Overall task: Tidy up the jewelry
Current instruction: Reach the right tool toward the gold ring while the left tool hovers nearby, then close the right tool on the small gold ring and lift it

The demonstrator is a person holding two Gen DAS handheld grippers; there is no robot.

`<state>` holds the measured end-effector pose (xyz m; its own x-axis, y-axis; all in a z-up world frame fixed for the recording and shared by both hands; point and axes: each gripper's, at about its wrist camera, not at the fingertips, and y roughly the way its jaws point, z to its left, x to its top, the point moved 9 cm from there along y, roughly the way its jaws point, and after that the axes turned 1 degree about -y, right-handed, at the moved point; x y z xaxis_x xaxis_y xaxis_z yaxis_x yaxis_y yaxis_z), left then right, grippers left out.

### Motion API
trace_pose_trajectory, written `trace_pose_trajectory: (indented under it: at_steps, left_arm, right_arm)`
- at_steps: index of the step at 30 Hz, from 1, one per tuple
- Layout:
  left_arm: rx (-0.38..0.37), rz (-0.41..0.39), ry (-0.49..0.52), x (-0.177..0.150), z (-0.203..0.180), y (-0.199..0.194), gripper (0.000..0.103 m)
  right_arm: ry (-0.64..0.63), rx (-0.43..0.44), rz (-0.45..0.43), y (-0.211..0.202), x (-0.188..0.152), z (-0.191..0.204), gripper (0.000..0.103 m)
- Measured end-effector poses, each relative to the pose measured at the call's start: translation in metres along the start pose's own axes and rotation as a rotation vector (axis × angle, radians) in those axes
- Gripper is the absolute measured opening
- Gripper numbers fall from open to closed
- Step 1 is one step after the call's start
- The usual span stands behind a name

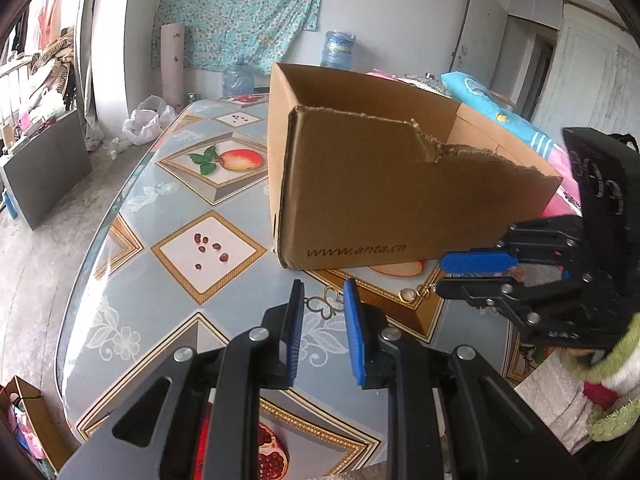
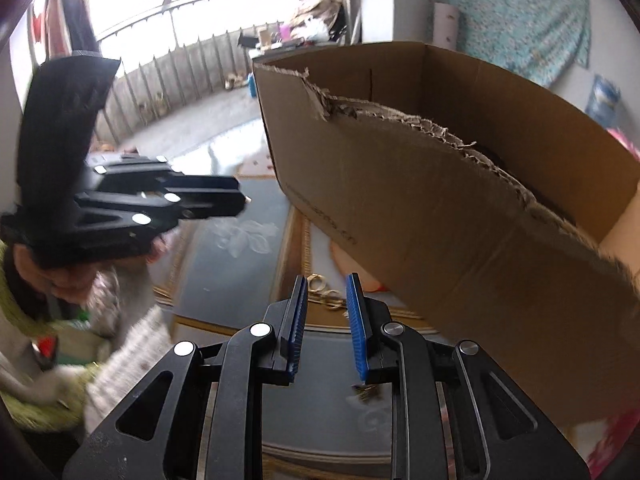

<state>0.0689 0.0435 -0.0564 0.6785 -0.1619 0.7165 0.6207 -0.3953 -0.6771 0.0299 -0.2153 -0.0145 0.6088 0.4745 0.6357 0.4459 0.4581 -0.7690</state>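
In your left wrist view, your left tongs hang over the counter at 6 o'clock, pads parted with a narrow gap and nothing gripped. Just beyond the tips, at about 5 o'clock from the box, gold jewelry lies on the counter: a ring with a short chain, close to the box's near bottom edge. Your right tongs reach in from 3 o'clock, tips just beside that jewelry, blue pad above the black finger, a slim gap between them and nothing clamped. The box stands open, its near wall torn ragged.

In your right wrist view, your right tongs point down at the counter, pads apart and empty. Gold rings lie just past the tips, at the box's foot. Your left tongs show at 9 o'clock, blurred; you cannot tell their gap here.
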Motion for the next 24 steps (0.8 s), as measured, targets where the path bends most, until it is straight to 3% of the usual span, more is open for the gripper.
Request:
trace_pose_trajectory:
  at_steps: [10,18,24]
  left_arm:
    - [-0.008,0.002,-0.014,-0.003,0.004,0.001,0.019]
    - [-0.003,-0.004,-0.011,-0.004,0.005,-0.001,0.019]
    - [-0.004,-0.008,-0.010,-0.003,0.005,-0.002,0.019]
  right_arm:
    - [-0.016,0.017,0.056,0.018,0.003,0.000,0.021]
    - [-0.012,-0.003,0.060,0.018,0.005,0.004,0.011]
    - [0.006,0.007,0.058,0.016,0.002,0.002,0.010]
